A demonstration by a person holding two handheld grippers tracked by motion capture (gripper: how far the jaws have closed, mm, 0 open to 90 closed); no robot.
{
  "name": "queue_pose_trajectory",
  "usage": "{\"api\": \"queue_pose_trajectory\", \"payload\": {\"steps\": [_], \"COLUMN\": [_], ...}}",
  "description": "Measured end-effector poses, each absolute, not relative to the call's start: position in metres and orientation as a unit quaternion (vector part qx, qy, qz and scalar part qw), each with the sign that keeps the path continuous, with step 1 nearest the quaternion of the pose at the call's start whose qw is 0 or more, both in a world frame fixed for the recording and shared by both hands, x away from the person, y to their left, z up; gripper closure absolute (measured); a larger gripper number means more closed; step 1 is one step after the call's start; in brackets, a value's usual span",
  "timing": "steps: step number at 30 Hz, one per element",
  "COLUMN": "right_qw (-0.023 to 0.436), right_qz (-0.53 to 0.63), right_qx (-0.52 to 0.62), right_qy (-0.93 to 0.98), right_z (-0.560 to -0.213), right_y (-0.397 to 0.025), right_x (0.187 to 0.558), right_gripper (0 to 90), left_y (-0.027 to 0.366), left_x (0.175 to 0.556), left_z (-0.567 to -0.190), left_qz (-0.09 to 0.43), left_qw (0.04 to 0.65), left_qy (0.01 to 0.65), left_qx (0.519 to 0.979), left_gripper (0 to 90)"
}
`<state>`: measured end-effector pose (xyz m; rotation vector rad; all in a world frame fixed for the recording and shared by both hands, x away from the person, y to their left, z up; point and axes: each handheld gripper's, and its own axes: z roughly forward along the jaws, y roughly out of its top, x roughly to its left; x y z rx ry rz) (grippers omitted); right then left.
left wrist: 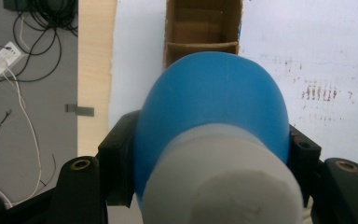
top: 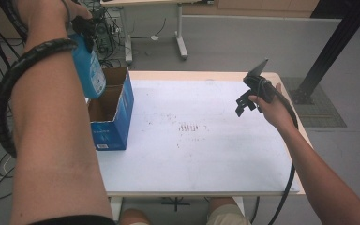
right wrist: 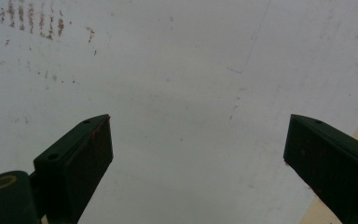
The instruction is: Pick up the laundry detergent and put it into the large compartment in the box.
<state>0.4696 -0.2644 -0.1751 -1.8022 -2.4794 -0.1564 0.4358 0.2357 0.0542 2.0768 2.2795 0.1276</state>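
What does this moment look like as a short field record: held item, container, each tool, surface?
held item: blue bottle with a white cap, gripped near the cap end
left tool: shut on the blue bottle, raised above the box
container: open blue cardboard box, divider inside, at the table's left edge
right tool: open, holding nothing, over the bare white table
surface marks: small brown specks near the table's middle

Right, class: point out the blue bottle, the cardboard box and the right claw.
blue bottle (top: 90, 70): high view, on its blue body.
cardboard box (top: 117, 123): high view, on its blue outer wall.
right claw (right wrist: 196, 144): right gripper view, midway between its open jaw tips.
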Motion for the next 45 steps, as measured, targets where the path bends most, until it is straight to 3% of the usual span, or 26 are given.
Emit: {"api": "queue_pose_trajectory", "payload": {"steps": [45], "right_qw": [0.023], "right_qz": [-0.025], "right_qx": [-0.584], "right_qy": [-0.811], "right_z": [-0.187], "right_y": [-0.250], "right_x": [0.466], "right_gripper": [8.0], "left_y": [0.232], "left_x": [0.453], "left_z": [-0.072], "left_qz": [0.016], "left_qw": [0.011], "left_qy": [0.723], "left_qx": [0.690], "left_gripper": [36.7]}}
